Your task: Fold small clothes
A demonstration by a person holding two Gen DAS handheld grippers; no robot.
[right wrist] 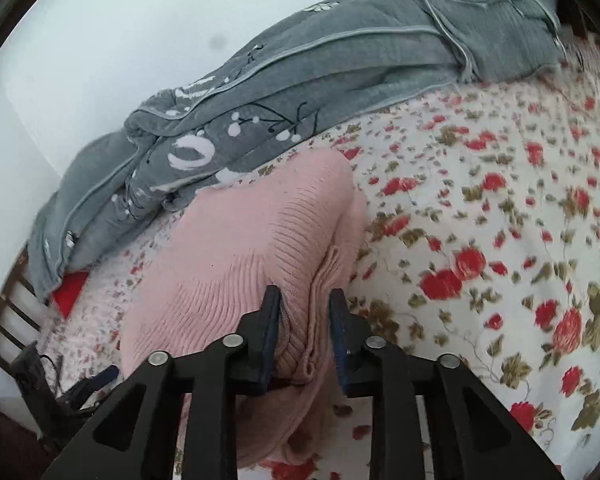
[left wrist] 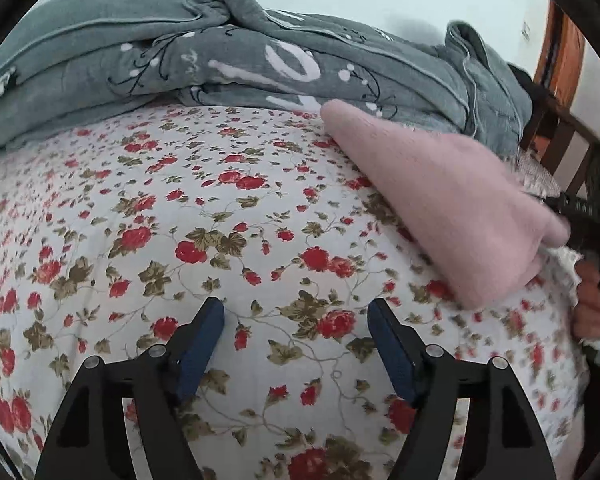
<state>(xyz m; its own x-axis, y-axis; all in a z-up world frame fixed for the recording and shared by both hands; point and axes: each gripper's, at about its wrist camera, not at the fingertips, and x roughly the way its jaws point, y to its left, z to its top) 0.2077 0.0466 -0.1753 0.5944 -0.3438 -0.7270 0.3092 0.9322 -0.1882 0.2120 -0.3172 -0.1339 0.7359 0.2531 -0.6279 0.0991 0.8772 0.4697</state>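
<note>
A pink knitted garment hangs bunched over the right side of the flowered bed sheet. My right gripper is shut on a fold of the pink knitted garment and holds it up off the sheet; the same gripper shows at the right edge of the left wrist view, with the hand that holds it. My left gripper is open and empty, low over the sheet, to the left of the garment and apart from it.
A grey quilt with a white print lies bunched along the far side of the bed, against the pale wall. A dark wooden bed frame stands at the right. In the right wrist view a red item lies under the grey quilt.
</note>
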